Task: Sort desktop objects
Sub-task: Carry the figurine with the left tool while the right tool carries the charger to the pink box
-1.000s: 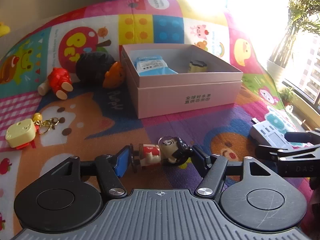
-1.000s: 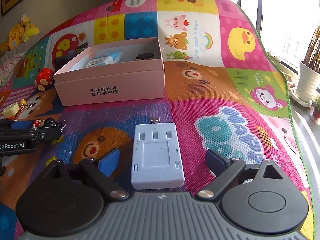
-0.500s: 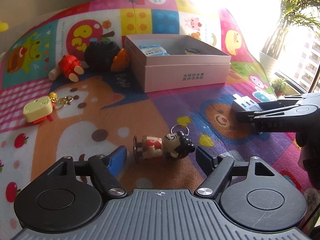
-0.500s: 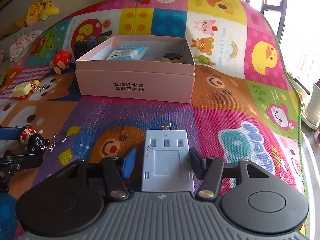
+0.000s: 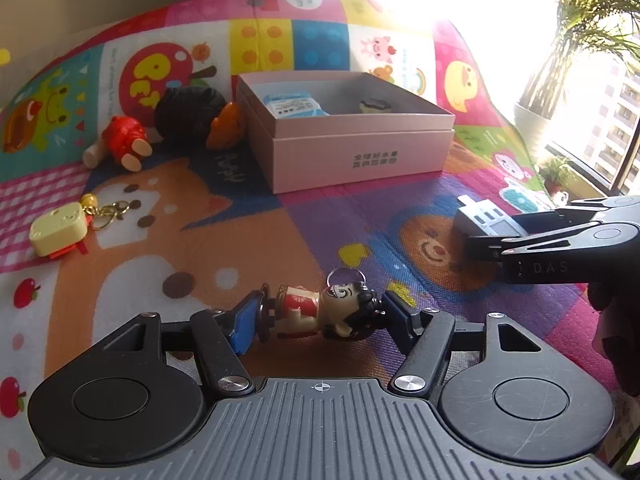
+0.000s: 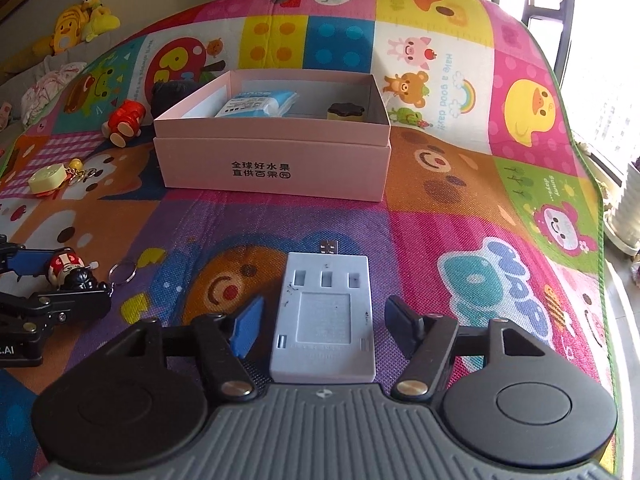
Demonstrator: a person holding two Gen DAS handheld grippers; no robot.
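On the play mat (image 6: 460,216), we tilt both grippers downward: our left gripper (image 5: 316,316), just closing, clamps the figurine keychain (image 5: 320,314); our right gripper (image 6: 320,320), just widening, straddles the grey adapter (image 6: 324,320) untouched. Only the right view shows plush toys (image 6: 76,24).

The black toy (image 6: 173,92) sits mostly hidden behind the pink box (image 6: 276,160), perhaps plush.

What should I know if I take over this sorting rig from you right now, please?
Left claw: jaws have just closed on the figure.
Right claw: open, jaws have just widened; the gray device lies on the mat between them, untouched.
Done: a blue packet and a small dark-topped piece are in the pink box.
Left: box the figure and device, then likely the yellow keychain, red toy and black toy.
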